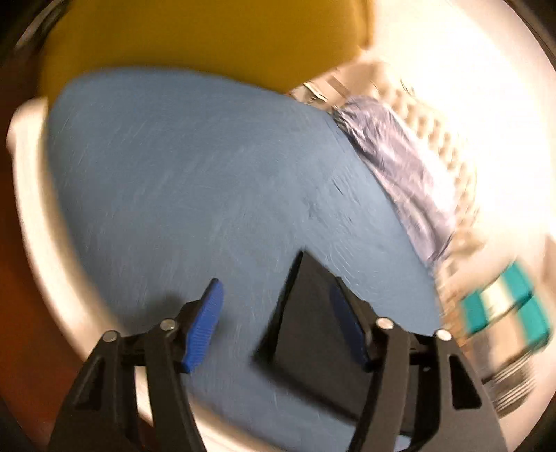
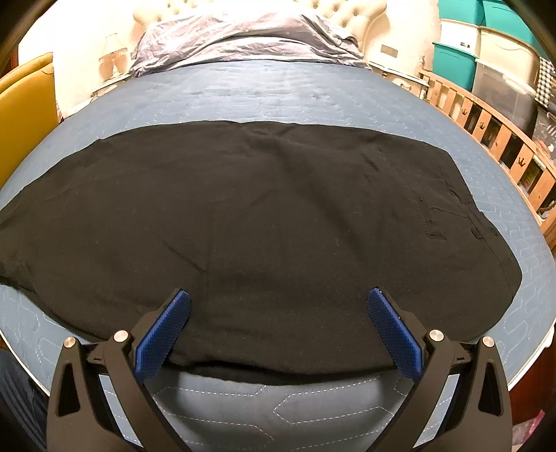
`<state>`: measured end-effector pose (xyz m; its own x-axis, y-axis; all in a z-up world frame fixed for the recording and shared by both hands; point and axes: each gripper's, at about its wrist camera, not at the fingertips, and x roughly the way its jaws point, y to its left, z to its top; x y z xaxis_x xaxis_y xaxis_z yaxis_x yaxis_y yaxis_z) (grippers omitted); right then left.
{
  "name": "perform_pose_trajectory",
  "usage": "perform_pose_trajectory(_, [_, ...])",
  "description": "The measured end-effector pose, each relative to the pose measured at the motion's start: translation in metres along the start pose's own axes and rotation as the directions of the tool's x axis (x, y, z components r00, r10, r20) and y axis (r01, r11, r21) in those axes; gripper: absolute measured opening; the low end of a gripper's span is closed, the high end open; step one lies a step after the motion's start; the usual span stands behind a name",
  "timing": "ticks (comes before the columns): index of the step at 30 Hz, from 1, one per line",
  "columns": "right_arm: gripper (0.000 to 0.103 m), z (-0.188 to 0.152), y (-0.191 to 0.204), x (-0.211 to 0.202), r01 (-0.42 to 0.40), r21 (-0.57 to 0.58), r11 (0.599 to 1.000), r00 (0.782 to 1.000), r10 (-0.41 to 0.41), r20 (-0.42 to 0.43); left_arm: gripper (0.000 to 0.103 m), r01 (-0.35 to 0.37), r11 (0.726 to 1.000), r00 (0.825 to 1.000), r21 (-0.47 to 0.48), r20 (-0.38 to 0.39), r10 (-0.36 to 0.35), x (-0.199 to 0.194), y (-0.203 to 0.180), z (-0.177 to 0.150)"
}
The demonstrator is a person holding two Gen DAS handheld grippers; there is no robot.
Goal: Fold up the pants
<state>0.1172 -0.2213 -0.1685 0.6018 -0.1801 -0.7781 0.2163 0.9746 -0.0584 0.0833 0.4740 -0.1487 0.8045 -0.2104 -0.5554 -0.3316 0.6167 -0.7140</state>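
Black pants (image 2: 264, 212) lie flat across the blue quilted bedspread (image 2: 278, 90), their waist toward the right and their legs running off to the left. My right gripper (image 2: 278, 327) hovers open over the near edge of the pants, nothing between its blue pads (image 2: 163, 333). In the blurred left wrist view only a dark corner of the pants (image 1: 312, 313) shows, low and by the right finger. My left gripper (image 1: 278, 323) is open above the bedspread (image 1: 180, 167), holding nothing.
A grey-blue pillow or duvet (image 2: 243, 41) lies at the head of the bed against a tufted headboard (image 2: 351, 14). A yellow chair (image 2: 24, 114) stands at the left, a wooden rail (image 2: 486, 128) and stacked teal and white bins (image 2: 486, 45) at the right.
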Motion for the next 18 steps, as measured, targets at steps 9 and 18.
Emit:
perform_pose_trajectory(9, [0.099, 0.000, -0.001, -0.001, -0.009, -0.004, 1.000, 1.000, 0.009, -0.006, 0.047, 0.147, 0.960, 0.980, -0.240, -0.094, -0.174, 0.027, 0.015, -0.057])
perform_pose_trajectory(18, [0.099, 0.000, -0.003, 0.001, -0.013, -0.006, 1.000, 1.000, 0.013, -0.006, 0.047, 0.178, 0.948, 0.975, -0.265, -0.085, -0.207, 0.051, 0.011, -0.044])
